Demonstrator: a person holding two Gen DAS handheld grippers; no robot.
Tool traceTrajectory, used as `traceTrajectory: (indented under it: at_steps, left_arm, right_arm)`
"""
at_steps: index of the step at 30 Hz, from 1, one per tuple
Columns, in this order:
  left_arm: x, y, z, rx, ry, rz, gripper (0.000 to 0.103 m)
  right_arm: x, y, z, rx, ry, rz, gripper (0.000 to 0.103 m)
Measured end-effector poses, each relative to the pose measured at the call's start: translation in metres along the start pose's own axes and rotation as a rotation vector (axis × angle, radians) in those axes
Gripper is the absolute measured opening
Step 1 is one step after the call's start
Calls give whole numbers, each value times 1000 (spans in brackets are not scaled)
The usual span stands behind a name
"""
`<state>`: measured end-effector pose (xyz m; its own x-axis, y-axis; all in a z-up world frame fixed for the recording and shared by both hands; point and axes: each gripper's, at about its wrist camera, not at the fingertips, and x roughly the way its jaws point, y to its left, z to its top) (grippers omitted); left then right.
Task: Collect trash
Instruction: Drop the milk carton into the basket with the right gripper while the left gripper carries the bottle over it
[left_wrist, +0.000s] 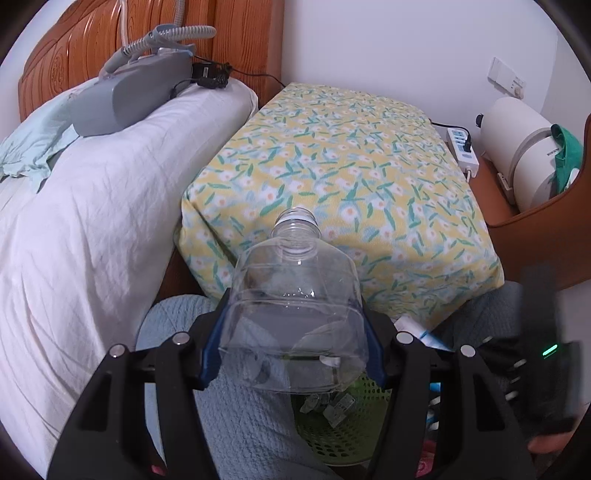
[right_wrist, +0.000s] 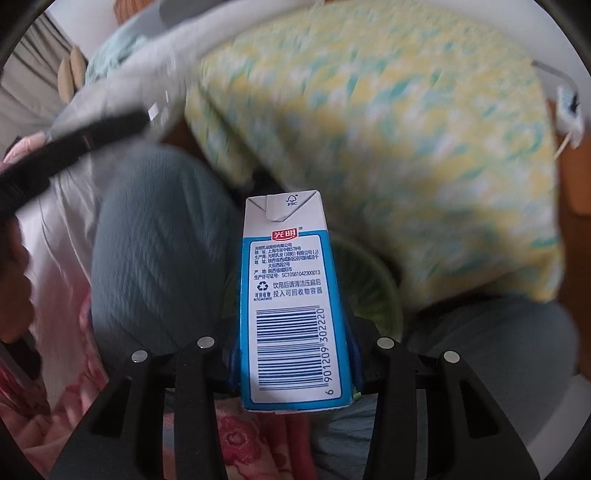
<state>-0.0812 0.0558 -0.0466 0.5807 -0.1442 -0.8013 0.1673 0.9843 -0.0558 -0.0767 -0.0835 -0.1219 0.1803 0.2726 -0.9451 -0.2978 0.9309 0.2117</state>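
A clear, empty, capless plastic bottle (left_wrist: 295, 295), clamped at its lower body between blue pads, points neck-forward above a green mesh basket (left_wrist: 343, 424) that already holds crumpled clear scraps. A blue-and-white drink carton (right_wrist: 291, 302), barcode side up and folded end forward, is likewise pinched at its sides, over the basket's (right_wrist: 384, 291) blurred green rim.
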Motion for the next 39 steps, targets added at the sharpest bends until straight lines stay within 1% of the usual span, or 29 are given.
traceTrajectory:
  at_steps: [2,4,5,7,8,10,11,14,17,20,21,22,23,24,25,29,33,37,38,39]
  left_arm:
    - [2,1,-2,-3,7,-5,58]
    - [3,1,-3,-3,11,-7,58]
    - [4,2,-4,-4,12,-9,58]
    - [6,2,-5,-9,17,-13,58]
    - [8,3,-7,-12,22,-18,58]
    - [11,3,-10,-16,32,-26,58]
    - [13,2,-12,-15,38,-28,58]
    - [16,1,-16,-8,46,-31,58]
    - [18,0,-17,-5,49,-36,58]
    - [21,0,-18,0,58,-36,58]
    - [22,0,-18,1,61,-35,58]
    - [23,0,-18,2,64,-36,58]
    - [24,1,-18,2,65,-36,58]
    - [25,1,-18,1,68,-35,58]
    - [26,1,-18,0,71,-36,58]
    - [28,0,-19,5,78,-36,58]
    - [27,0,-20,15,82,-40,58]
    - [28,-6,-26,52,102,-61,58]
    - [29,-9,-29,74,112,-71,58]
    - [30,-12,-32,93,119,-77,58]
  right_arm:
    - [24,5,-4,-16,54,-5,43]
    - [53,10,-7,-47,110,-27,43]
    - [58,11,-8,-53,121,-31,43]
    - [84,12,-11,-77,173,-53,43]
    - [89,12,-11,-81,182,-59,43]
    - [111,11,-13,-98,228,-81,43]
    - [126,8,-14,-105,262,-89,43]
    - [152,4,-18,-120,314,-117,43]
    - [170,1,-19,-102,356,-100,43]
    - [177,-3,-18,-92,375,-98,45]
    - [176,-4,-18,-89,372,-98,46]
    - [176,-3,-18,-86,366,-97,54]
    - [175,-2,-19,-85,361,-98,59]
    - [171,-2,-19,-80,346,-105,69]
    - [170,-2,-23,-78,334,-109,72]
    - [158,-4,-22,-66,312,-108,72]
    - [127,-4,-20,-63,261,-117,72]
    - [71,-7,-22,-44,177,-105,73]
    - [51,-8,-23,-44,142,-113,74]
    - [43,-9,-24,-44,128,-118,79]
